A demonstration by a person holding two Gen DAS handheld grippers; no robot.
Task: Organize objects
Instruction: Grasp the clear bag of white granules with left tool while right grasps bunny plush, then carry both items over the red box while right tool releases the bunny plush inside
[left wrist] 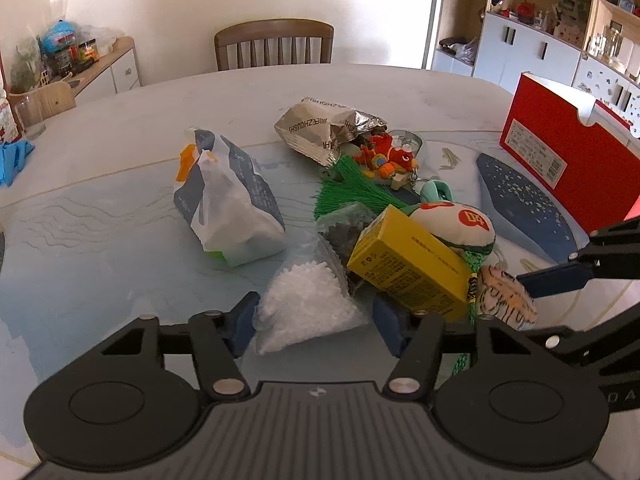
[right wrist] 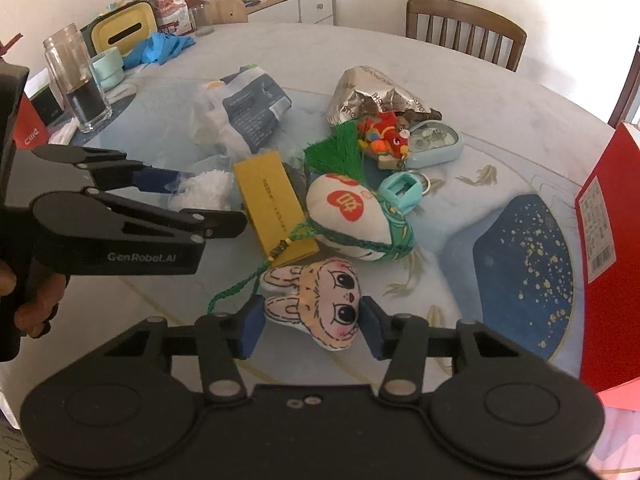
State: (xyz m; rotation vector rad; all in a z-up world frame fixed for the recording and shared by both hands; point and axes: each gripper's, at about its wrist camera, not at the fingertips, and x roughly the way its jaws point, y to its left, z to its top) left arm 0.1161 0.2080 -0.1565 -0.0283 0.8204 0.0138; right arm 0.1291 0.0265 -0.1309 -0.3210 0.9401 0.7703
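The side of my left claw (right wrist: 168,200) reads "GenRobot.AI" in pale letters. The crumpled silver foil bag (left wrist: 320,128) carries "ERZHOUSHI", seen upside down. The white plush pouch (right wrist: 352,212) has a red heart with a character on it that I cannot read, and the small print on the yellow box (left wrist: 408,268) and on the label of the red box (left wrist: 560,152) is too fine to make out.

My left claw (left wrist: 314,326) is about half apart, and its 2 blue pads sit at either side of the clear bag of white granules (left wrist: 308,308); the left pad touches the bag's edge, but I cannot tell whether the right pad does. My right claw (right wrist: 310,326) is also about half apart, its 2 pads set against the 2 sides of the rabbit-face plush (right wrist: 316,304), which lies flat on the desk (right wrist: 460,80).

In the pile in the middle of the desk I count 1 granule bag, 1 yellow box, 1 white plush pouch bound with green cord, 1 rabbit plush, 1 green tassel (right wrist: 340,152), 1 red and orange toy figure (right wrist: 384,136), 1 foil bag and 1 blue-grey and white packet (left wrist: 228,208). The red box stands at the desk's right edge. 1 wooden chair (left wrist: 274,44) stands at the far side.
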